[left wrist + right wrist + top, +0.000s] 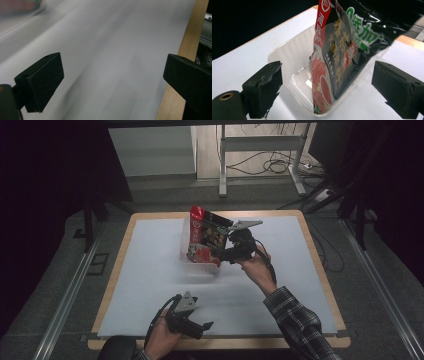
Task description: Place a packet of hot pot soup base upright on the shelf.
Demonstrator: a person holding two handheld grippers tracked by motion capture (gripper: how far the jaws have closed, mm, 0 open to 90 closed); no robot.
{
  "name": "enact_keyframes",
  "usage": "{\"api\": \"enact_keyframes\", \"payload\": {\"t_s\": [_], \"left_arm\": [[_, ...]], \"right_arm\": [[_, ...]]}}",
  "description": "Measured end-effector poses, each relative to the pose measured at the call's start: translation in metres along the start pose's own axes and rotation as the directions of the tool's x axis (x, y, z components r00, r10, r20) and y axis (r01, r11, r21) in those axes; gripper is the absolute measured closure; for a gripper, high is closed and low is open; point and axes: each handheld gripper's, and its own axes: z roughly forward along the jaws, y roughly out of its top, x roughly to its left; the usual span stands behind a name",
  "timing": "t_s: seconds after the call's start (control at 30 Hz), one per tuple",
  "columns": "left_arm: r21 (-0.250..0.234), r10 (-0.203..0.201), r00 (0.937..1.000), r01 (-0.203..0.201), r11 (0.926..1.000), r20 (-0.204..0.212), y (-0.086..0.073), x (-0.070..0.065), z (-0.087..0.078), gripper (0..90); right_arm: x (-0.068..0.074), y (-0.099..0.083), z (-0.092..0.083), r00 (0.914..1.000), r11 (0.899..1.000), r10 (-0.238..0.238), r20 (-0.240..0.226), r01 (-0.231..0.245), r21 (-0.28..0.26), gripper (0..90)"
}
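A red and black snack bag (206, 236) stands tilted in a clear plastic tray (186, 256) at the middle of the table. Just right of the bag, my right gripper (223, 253) points left at it. In the right gripper view the bag (337, 57) rests in the tray (284, 48), and the right gripper (327, 75) is open, its jaws wide apart and off the bag. Near the front edge, my left gripper (202, 327) lies low in a hand. The left gripper (112, 72) is open over bare white surface.
A white sheet (150, 285) covers the table, framed by a wooden edge (114, 275) that also appears as the wooden edge (187, 50) in the left gripper view. Beyond the far side are a metal stand (222, 165) and floor cables (275, 165). Rails (65, 295) run along both sides.
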Motion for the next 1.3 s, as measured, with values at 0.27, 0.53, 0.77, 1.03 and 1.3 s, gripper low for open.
{"api": "enact_keyframes", "payload": {"t_s": [0.27, 0.53, 0.77, 1.03, 1.3], "left_arm": [[0.001, -0.006, 0.9999, 0.006, 1.0000, 0.011, 0.000, 0.000, 0.000, 3.0], [0.002, -0.008, 0.9998, 0.008, 1.0000, 0.016, 0.000, 0.000, 0.000, 3.0], [0.005, -0.003, 0.9998, 0.003, 1.0000, 0.017, 0.000, -0.001, 0.001, 3.0], [0.003, -0.001, 0.9999, 0.001, 1.0000, 0.017, 0.001, -0.001, 0.001, 3.0], [-0.001, -0.002, 0.9999, 0.002, 1.0000, 0.016, 0.001, -0.001, 0.001, 3.0]], "right_arm": [[0.002, -0.004, -0.013, 0.9999, 1.000, -0.014, 0.008, 0.014, 0.000, 8.8], [0.007, -0.011, -0.026, 0.9996, 1.000, -0.026, 0.002, 0.026, -0.004, 8.4], [0.010, -0.020, -0.035, 0.9996, 1.000, -0.029, 0.007, 0.029, 0.001, 6.4], [0.012, -0.032, -0.043, 0.9990, 0.999, -0.040, 0.020, 0.040, 0.009, 4.7], [0.016, -0.045, -0.049, 0.9987, 0.998, -0.047, 0.019, 0.047, 0.032, 4.3]]}}
